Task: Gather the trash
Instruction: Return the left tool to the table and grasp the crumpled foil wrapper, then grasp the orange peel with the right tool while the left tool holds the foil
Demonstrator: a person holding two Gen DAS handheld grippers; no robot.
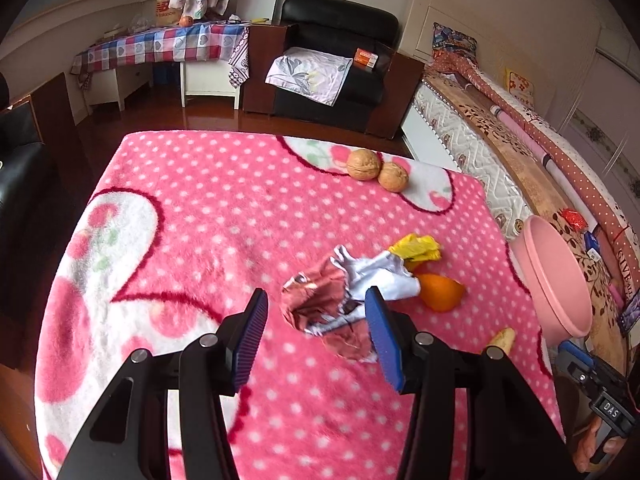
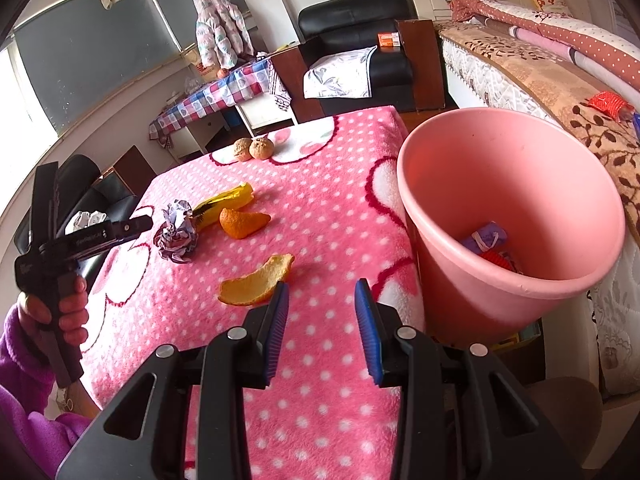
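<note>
My left gripper (image 1: 317,292) stands open just above the pink dotted blanket (image 1: 200,240), its blue pads on either side of the near end of a crumpled brown and white wrapper (image 1: 312,304), not pressing it. A yellow wrapper (image 1: 416,246) and an orange peel (image 1: 440,292) lie just behind it. In the right wrist view, my right gripper (image 2: 322,284) is open with nothing between its fingers. A curved orange peel (image 2: 256,284) lies by its left fingertip. The pink bin (image 2: 500,200) tilts toward me on the right, holding a purple packet (image 2: 484,238) and something red.
Two walnuts (image 1: 376,170) sit at the blanket's far edge. The pink bin (image 1: 556,272) stands past the blanket's right edge, beside a bed (image 1: 500,168). A black armchair (image 1: 340,60) and a checked table (image 1: 160,46) stand behind. A hand in a purple sleeve (image 2: 68,308) holds the left tool.
</note>
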